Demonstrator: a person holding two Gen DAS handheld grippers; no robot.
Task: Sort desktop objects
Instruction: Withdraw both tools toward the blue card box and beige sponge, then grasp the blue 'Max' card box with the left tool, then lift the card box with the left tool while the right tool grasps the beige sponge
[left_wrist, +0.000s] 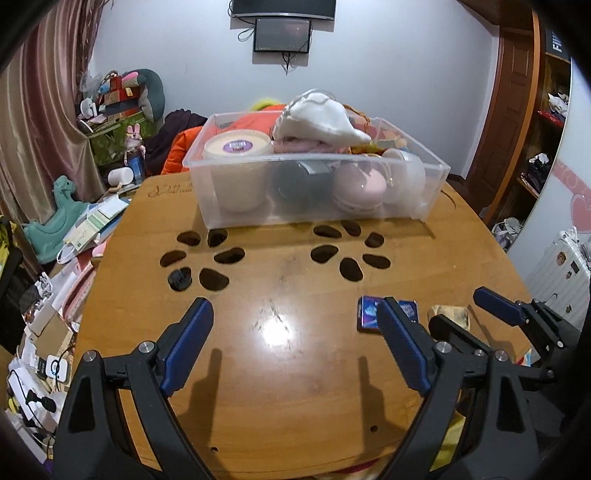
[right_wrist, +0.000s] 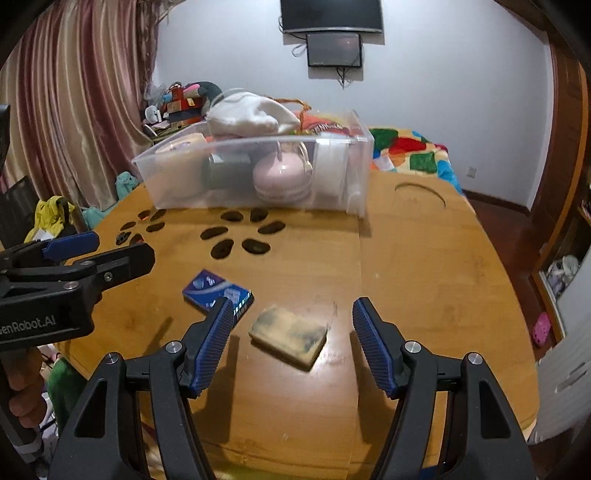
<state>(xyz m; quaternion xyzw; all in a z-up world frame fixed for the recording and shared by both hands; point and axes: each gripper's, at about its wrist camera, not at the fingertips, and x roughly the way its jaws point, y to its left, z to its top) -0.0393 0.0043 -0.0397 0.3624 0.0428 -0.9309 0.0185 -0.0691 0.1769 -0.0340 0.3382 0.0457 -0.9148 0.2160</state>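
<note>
A clear bin (left_wrist: 436, 173) sits at the far side of the wooden table (left_wrist: 280, 387), already crowded with a cream tub (left_wrist: 236, 147), a pink case (right_wrist: 280, 177) and a white cloth (left_wrist: 321, 118), so it looks like the sorting target. Two things still lie loose near the front: a blue pack (right_wrist: 207, 288) and, just beside it, a smudged tan block (right_wrist: 291, 332). The right gripper (right_wrist: 291, 325) hangs with its jaws apart and empty on either side of the block, probably lined up to take it, while the left gripper (left_wrist: 295, 332) is spread wide over bare wood, holding nothing, its right finger in front of the pack.
</note>
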